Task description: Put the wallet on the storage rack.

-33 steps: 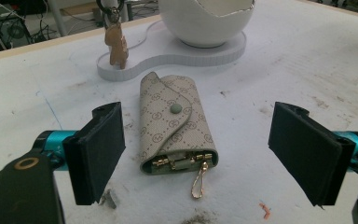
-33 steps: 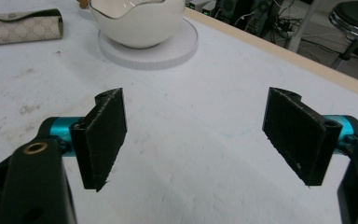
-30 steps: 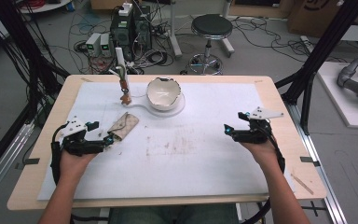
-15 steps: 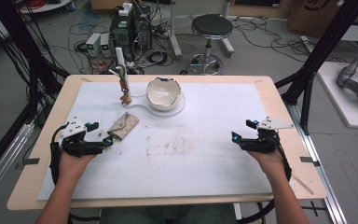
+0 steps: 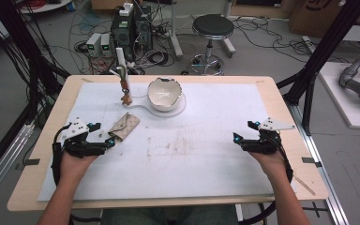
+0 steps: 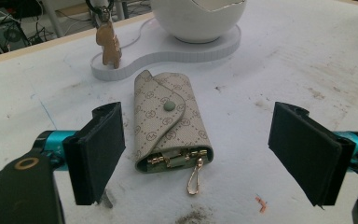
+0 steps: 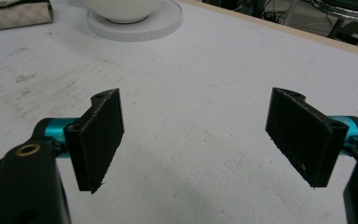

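Two grippers rest on a wooden table [image 5: 281,93] covered by a white sheet [image 5: 215,117] that is scuffed and stained brownish near its middle. Taking the white bowl [image 5: 165,93] with its broken, jagged rim as the landmark: it sits on a white curved base [image 5: 143,107] at the far middle of the sheet. Just left of the bowl, a small tan figure charm [image 5: 127,99] hangs from a white post [image 5: 120,58]. Nearer the person and left of the bowl lies a beige patterned key pouch [image 6: 168,123], flap snapped shut, gold clips showing at its open end.

The left gripper [image 5: 104,146], well left of the bowl, holds its jaws wide apart with the pouch on the sheet between and just ahead of them, untouched. The right gripper [image 5: 238,139], far right of the bowl, also has its jaws spread wide over bare sheet.

Beyond the bowl, off the table, the floor carries tangled cables, electronics boxes [image 5: 131,28] and a black round stool [image 5: 213,26]. Black frame posts stand at both sides.
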The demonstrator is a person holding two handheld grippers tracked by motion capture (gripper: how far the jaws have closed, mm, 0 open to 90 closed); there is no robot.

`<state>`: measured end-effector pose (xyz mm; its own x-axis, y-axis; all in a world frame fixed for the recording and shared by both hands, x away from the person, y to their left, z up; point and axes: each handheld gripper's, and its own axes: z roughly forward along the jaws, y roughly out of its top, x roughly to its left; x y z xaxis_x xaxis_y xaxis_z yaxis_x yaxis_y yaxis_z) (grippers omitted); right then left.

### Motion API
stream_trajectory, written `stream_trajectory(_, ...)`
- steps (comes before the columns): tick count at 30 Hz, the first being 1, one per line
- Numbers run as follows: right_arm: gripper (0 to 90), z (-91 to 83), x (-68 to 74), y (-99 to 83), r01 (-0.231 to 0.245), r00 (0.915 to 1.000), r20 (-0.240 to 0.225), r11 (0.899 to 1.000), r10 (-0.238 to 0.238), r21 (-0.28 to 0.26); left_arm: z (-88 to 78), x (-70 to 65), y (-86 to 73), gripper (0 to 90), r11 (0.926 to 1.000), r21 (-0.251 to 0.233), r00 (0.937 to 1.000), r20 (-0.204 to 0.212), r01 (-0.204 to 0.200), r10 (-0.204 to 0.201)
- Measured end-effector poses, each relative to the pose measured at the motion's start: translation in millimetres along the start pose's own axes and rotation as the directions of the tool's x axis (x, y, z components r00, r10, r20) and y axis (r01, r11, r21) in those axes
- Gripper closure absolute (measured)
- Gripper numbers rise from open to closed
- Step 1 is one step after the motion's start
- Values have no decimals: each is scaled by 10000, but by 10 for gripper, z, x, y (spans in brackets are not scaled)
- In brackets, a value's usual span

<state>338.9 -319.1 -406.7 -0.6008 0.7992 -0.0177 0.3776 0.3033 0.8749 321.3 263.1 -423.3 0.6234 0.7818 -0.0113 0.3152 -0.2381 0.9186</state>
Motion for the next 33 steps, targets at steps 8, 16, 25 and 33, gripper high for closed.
stream_trajectory(8,196,39,-12,-31,-135,9998,121,9999,134,56,29,9,-9,183,10000,89,9999,104,5,-6)
stream_trajectory(16,196,28,13,-74,-49,9999,150,9998,46,173,84,3,6,183,9999,159,10000,67,-35,34)
stream_trajectory(25,195,17,-17,-95,-23,9999,133,10000,23,63,224,-9,43,176,9991,370,9998,48,186,-187)
stream_trajectory(33,195,-106,-36,-183,-65,9996,290,9999,62,88,437,3,80,174,9959,864,9997,-57,260,-256)
